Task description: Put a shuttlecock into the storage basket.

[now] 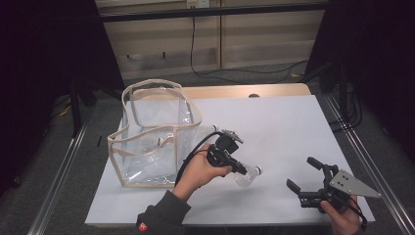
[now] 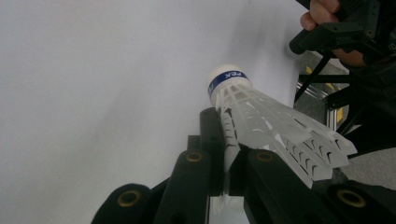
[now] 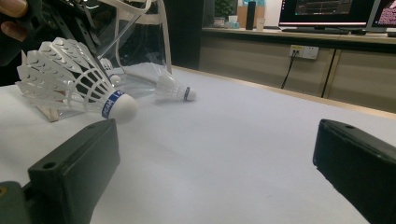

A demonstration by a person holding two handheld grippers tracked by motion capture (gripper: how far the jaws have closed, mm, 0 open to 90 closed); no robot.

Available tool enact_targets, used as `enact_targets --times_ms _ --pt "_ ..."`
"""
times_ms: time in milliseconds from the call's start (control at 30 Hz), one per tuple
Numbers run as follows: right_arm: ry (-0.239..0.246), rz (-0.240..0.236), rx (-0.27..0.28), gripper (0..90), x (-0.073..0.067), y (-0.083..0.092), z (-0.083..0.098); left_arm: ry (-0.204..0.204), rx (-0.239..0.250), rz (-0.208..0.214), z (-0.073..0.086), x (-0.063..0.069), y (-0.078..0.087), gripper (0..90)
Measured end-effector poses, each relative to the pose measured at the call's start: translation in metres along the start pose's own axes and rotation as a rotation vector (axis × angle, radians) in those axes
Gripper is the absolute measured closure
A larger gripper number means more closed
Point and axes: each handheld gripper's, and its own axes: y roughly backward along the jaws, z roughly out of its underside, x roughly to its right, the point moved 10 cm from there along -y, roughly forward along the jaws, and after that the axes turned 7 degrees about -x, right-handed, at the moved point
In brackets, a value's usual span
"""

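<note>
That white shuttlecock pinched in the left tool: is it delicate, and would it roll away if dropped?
The shuttlecock probably weighs little: its skirt is thin open lattice. The left gripper pinches that skirt, which likely flexes. Dropped, its round cork might make it roll in a curve rather than straight.

You work at a white table (image 1: 274, 122) on grey floor (image 1: 63, 161); behind it stand beige cabinets (image 1: 264, 44) and monitors (image 3: 327, 11).

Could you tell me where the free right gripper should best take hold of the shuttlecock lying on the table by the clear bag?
Probably by the skirt. The lying shuttlecock rests on its side, cork pointing away from the clear bag, so the open right gripper could descend from above, jaws straddling the skirt near the cork.
</note>
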Motion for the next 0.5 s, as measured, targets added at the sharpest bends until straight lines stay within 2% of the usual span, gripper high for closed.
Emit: enact_targets --times_ms 300,500 --pt "-0.006 0.012 0.004 0.4 0.004 0.004 0.001 -0.004 -0.01 0.002 -0.002 0.001 0.002 89.7" --pt "-0.01 0.011 0.003 0.4 0.005 0.001 0.0 0.005 -0.009 -0.001 -0.004 0.001 0.014 89.7"
